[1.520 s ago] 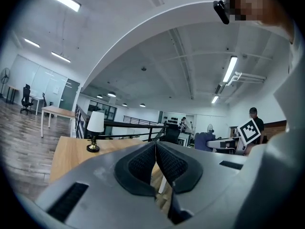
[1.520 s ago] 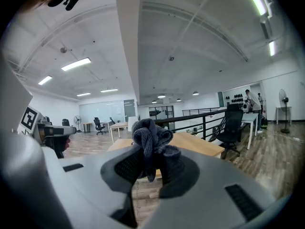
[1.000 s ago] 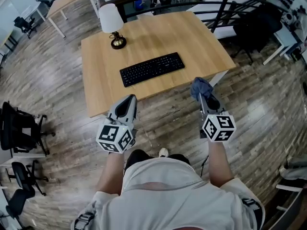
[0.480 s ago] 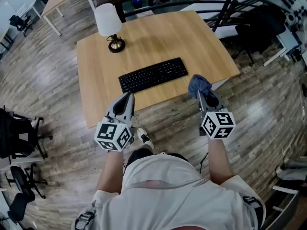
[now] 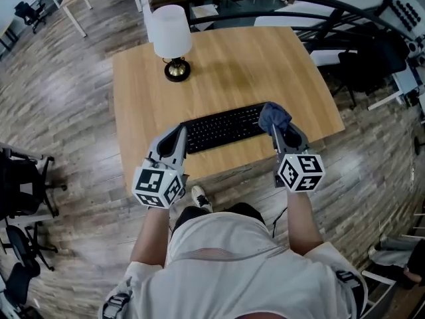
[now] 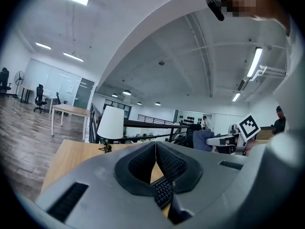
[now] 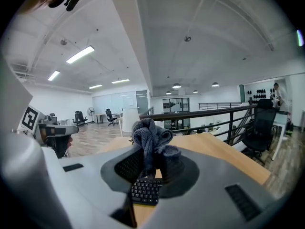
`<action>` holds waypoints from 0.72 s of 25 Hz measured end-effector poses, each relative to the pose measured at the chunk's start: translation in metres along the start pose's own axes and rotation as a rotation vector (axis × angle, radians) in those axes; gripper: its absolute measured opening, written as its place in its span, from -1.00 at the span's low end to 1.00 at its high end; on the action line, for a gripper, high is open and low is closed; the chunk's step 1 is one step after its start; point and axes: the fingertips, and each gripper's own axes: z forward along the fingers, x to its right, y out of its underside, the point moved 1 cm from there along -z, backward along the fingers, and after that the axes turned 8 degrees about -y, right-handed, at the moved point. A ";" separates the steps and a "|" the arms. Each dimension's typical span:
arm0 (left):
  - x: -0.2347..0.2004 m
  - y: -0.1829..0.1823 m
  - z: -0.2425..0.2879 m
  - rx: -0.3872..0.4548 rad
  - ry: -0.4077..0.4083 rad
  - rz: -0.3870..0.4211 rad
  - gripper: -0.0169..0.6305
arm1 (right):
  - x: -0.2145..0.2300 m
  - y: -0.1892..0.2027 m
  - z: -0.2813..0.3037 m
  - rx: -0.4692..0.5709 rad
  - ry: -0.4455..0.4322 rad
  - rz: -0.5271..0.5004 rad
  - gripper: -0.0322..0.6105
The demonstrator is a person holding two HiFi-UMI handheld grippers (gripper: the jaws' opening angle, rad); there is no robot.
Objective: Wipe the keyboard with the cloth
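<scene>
Knitted blue-grey cloth (image 7: 151,138) pinched by right hand-held gripper (image 5: 283,131); left hand-held gripper (image 6: 156,147) closed, empty, near black keyboard (image 5: 224,127).

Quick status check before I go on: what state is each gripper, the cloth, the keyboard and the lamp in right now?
Left gripper: shut, nothing between its jaws.
Right gripper: shut on the cloth.
Cloth: bunched, held over the right end of the keyboard; contact unclear.
Keyboard: lying flat on the table.
Lamp: upright.
</scene>
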 end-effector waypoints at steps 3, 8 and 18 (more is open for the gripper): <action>-0.019 0.003 0.011 -0.015 -0.018 -0.012 -0.90 | -0.009 0.006 0.032 -0.039 -0.034 0.009 -0.49; -0.043 0.012 0.018 -0.040 -0.073 -0.040 -0.90 | -0.028 0.016 0.083 -0.105 -0.140 0.010 -0.49; -0.068 0.017 0.011 -0.064 -0.269 -0.063 -0.90 | -0.128 0.086 0.184 -0.361 -0.561 0.063 -0.49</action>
